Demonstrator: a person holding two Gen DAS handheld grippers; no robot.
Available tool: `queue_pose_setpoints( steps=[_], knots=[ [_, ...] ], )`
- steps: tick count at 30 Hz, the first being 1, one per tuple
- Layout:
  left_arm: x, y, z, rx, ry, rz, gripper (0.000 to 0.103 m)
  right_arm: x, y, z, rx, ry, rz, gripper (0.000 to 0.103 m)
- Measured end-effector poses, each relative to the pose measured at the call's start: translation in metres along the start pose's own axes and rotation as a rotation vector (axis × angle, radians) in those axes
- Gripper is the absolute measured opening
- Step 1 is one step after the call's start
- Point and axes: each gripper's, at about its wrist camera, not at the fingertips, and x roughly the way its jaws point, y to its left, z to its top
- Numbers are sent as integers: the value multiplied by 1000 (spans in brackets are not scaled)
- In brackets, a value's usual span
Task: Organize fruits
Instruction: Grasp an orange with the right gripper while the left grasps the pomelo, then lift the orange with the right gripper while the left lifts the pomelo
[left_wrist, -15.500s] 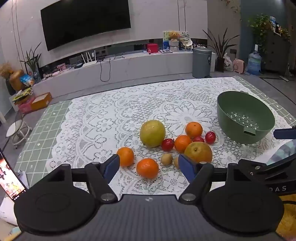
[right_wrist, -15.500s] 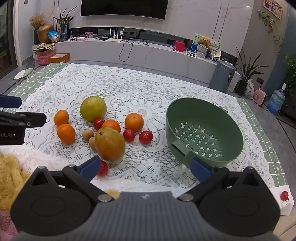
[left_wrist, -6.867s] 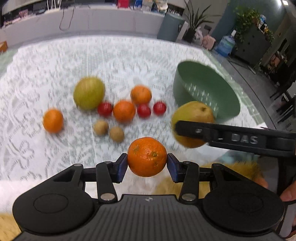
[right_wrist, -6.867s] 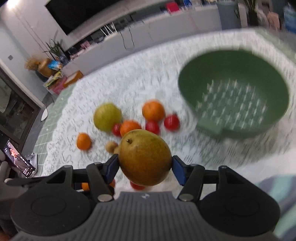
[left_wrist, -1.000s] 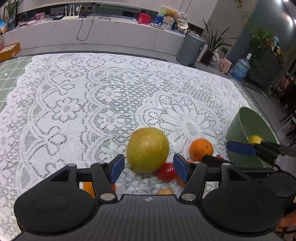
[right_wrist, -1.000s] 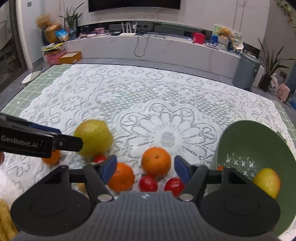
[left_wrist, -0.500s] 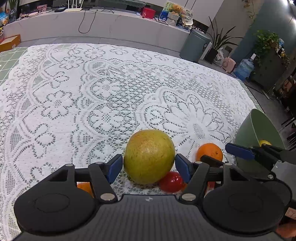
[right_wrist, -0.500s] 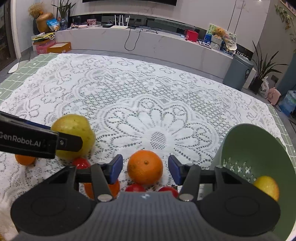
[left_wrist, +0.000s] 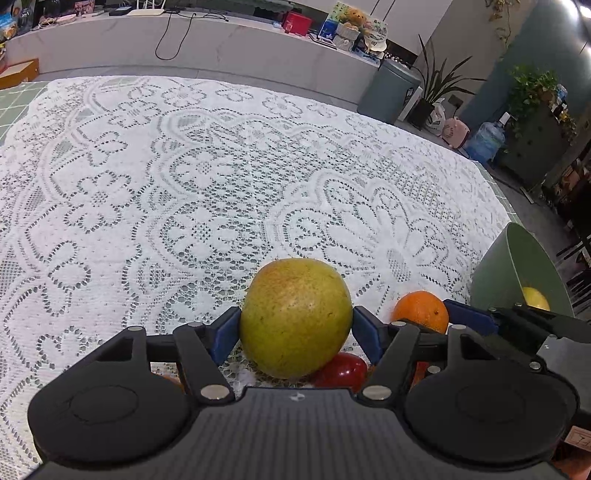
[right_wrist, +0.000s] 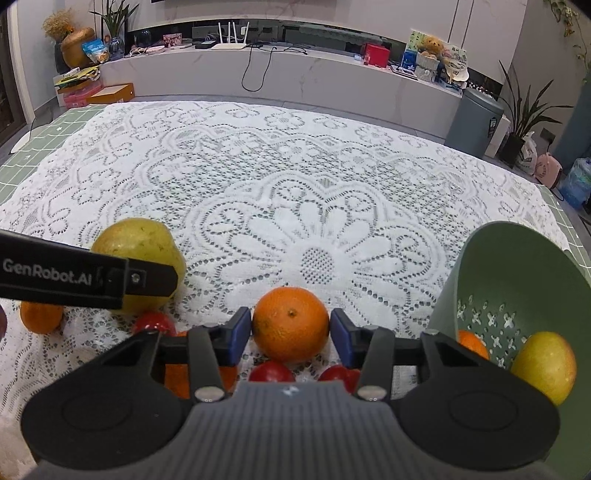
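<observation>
Now the left hand-held gripper (left_wrist: 295, 328) straddles the green-yellow fruit (left_wrist: 295, 317), pads apart; the right hand-held gripper (right_wrist: 291, 332) is closing around the orange (right_wrist: 291, 324), not yet clamped.

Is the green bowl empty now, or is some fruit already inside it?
Not empty. The green bowl holds a yellow-green fruit and an orange one, part-hidden behind the gripper body.
</observation>
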Motion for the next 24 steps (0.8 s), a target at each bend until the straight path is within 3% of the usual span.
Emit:
queue_pose_setpoints(
  steps=[16, 24],
  knots=[
    [-1, -8, -4, 42, -30, 29, 74, -5, 1, -4, -12, -39, -7, 43],
    [-21, -13, -3, 35, -67, 49, 74, -17, 0, -5, -20, -81, -4, 43]
  ],
)
